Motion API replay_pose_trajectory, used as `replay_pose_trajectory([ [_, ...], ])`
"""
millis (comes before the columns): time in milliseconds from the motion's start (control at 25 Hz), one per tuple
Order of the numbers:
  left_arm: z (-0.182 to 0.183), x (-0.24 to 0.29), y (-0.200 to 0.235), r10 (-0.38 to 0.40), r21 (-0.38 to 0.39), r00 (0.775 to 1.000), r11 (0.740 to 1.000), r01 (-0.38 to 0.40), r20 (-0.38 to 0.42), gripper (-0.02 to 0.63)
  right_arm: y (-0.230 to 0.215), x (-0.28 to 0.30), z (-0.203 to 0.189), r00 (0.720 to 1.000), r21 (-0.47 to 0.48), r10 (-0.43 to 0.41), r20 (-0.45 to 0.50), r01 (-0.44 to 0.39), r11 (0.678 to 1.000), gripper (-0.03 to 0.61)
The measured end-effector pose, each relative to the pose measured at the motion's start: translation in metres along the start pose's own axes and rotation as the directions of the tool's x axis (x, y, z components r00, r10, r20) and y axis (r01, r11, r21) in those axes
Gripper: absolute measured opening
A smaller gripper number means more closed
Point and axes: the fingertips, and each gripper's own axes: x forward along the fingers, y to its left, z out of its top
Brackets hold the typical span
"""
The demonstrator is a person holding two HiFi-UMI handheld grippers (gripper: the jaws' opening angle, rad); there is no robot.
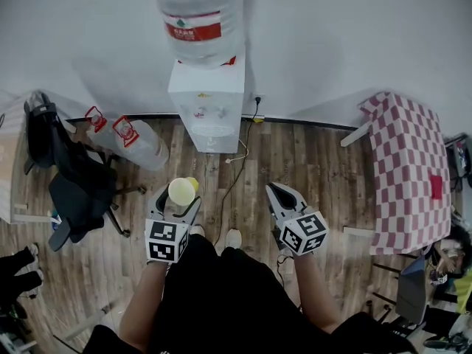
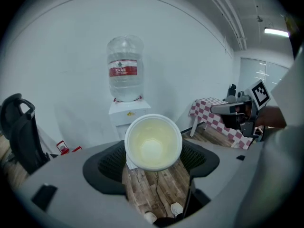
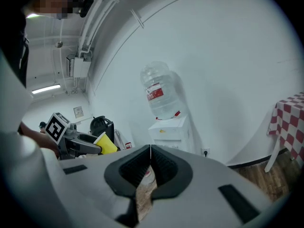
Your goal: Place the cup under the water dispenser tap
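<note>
A yellow paper cup [image 1: 182, 191] with a white rim is held upright in my left gripper [image 1: 177, 203], well short of the white water dispenser [image 1: 208, 103] by the far wall. In the left gripper view the cup [image 2: 153, 142] shows its empty pale inside between the dark pads, with the dispenser [image 2: 127, 113] straight behind it. My right gripper [image 1: 283, 201] hangs beside the left one, shut with nothing in it; its tips [image 3: 150, 152] meet. From the right gripper view the cup [image 3: 106, 143] and the dispenser [image 3: 169, 129] also show.
A large water bottle [image 1: 199, 13] sits on the dispenser. Spare bottles [image 1: 129, 140] lie on the wood floor to its left, by a black office chair [image 1: 77, 175]. A table with a red checked cloth [image 1: 411, 168] stands at the right. A cable [image 1: 234, 169] runs across the floor.
</note>
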Motion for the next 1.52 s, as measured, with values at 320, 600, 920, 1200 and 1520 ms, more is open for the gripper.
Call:
replay_pose_trajectory([
  [320, -0.014, 0.03, 0.015, -0.015, 0.013, 0.998, 1.0, 0.016, -0.066, 0.362, 0.003, 0.028, -0.003, 1.0, 0.029, 0.019, -0.009, -0.019, 0.999, 0.021],
  [600, -0.018, 0.086, 0.036, -0.052, 0.009, 0.993, 0.999, 0.054, -0.106, 0.362, 0.012, 0.075, -0.016, 0.999, 0.006, 0.004, -0.052, -0.004, 1.0, 0.021],
  [920, -0.037, 0.162, 0.065, -0.134, -0.001, 0.976, 0.991, 0.136, -0.171, 0.362, 0.01, 0.152, -0.055, 0.987, -0.042, -0.046, -0.152, 0.04, 0.998, 0.021],
  [1200, -0.051, 0.232, 0.102, -0.164, -0.011, 0.97, 0.986, 0.165, -0.182, 0.362, -0.011, 0.231, -0.087, 0.978, 0.034, -0.062, -0.2, 0.07, 0.997, 0.021],
  [1520, -0.074, 0.314, 0.132, -0.185, 0.009, 0.961, 0.981, 0.191, -0.207, 0.362, -0.057, 0.307, -0.111, 0.962, 0.059, -0.101, -0.252, 0.119, 0.991, 0.021],
])
